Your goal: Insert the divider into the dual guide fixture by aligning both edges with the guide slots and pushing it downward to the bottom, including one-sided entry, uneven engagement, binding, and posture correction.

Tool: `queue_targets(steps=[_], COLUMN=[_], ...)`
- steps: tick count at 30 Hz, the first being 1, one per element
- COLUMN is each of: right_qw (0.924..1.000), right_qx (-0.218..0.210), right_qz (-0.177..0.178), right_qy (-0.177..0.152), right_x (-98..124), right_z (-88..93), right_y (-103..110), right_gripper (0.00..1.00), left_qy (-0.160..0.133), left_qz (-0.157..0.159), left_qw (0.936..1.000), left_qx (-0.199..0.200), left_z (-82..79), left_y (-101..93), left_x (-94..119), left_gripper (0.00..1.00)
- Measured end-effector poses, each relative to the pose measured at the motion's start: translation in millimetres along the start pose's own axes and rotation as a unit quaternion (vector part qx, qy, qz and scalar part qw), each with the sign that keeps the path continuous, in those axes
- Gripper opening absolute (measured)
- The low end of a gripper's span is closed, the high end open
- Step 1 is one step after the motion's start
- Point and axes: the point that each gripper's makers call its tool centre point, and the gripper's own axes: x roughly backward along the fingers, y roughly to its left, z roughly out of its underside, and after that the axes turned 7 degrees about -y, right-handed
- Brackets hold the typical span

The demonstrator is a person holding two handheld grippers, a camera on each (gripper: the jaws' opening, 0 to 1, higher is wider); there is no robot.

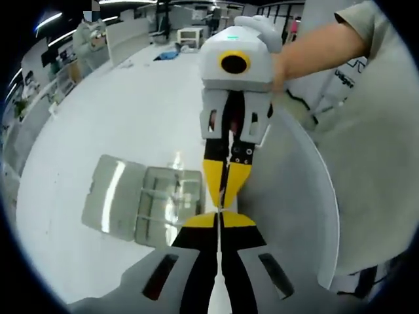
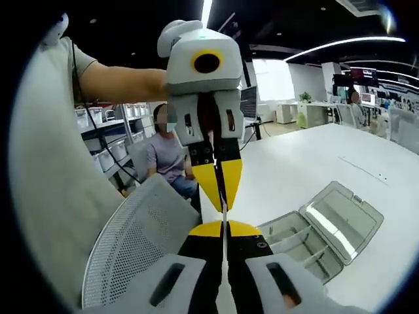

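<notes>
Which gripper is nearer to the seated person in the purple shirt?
Left. In the right gripper view, the left gripper hangs between the camera and the seated person; the right gripper sits farther back, tips meeting the left's.

Open-lidded fixture box [image 2: 321, 229] sits on the surface [image 2: 314, 163], with two hand-held grippers meeting tip to tip just beside the box: the left hand-held gripper [image 1: 220, 219] and the right hand-held gripper [image 2: 224, 229]; a mesh chair [image 2: 141, 242] stands off the surface, beyond the grippers from the box
</notes>
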Motion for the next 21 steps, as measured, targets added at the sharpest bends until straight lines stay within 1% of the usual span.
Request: queue_targets(steps=[3, 7, 9, 13, 17, 18, 19, 21], right_qw=[1.0, 0.9999, 0.9998, 0.9995, 0.9995, 0.9998, 0.9997, 0.9995], right_qx=[-0.001, -0.011, -0.016, -0.032, -0.03, -0.018, -0.018, -0.024], right_qz=[-0.006, -0.007, -0.005, -0.006, -0.006, -0.008, -0.015, -0.014], right_qy=[0.004, -0.003, -0.004, -0.001, 0.003, 0.004, 0.006, 0.013], right_x=[0.1, -0.9, -1.8, -3.6, -4.0, -4.2, -4.3, -5.0], right_z=[1.6, 2.1, 2.7, 5.1, 6.3, 6.7, 7.4, 9.7], right_y=[1.8, 2.5, 2.5, 2.9, 4.0, 5.0, 7.6, 7.5], right_gripper=[0.0, 0.0, 0.0, 0.0, 0.0, 0.0, 0.0, 0.0], left_qy=[0.009, 0.017, 0.028, 0.042, 0.057, 0.063, 0.072, 0.079], left_qz=[0.006, 0.01, 0.013, 0.022, 0.031, 0.033, 0.041, 0.044], left_qw=[0.9999, 0.9996, 0.999, 0.9981, 0.9971, 0.9968, 0.996, 0.9955], left_qx=[-0.003, 0.02, 0.032, 0.039, 0.038, 0.038, 0.033, 0.03], left_z=[0.3, 1.5, 3.2, 4.5, 5.2, 5.6, 7.2, 8.5], left_y=[-3.2, -2.2, -4.0, -5.0, -6.0, -6.3, -8.3, -8.9], left_x=[-1.6, -1.1, -1.1, -2.9, -3.5, -3.9, -4.2, -6.1], left_gripper=[0.0, 0.0, 0.0, 0.0, 0.0, 0.0, 0.0, 0.0])
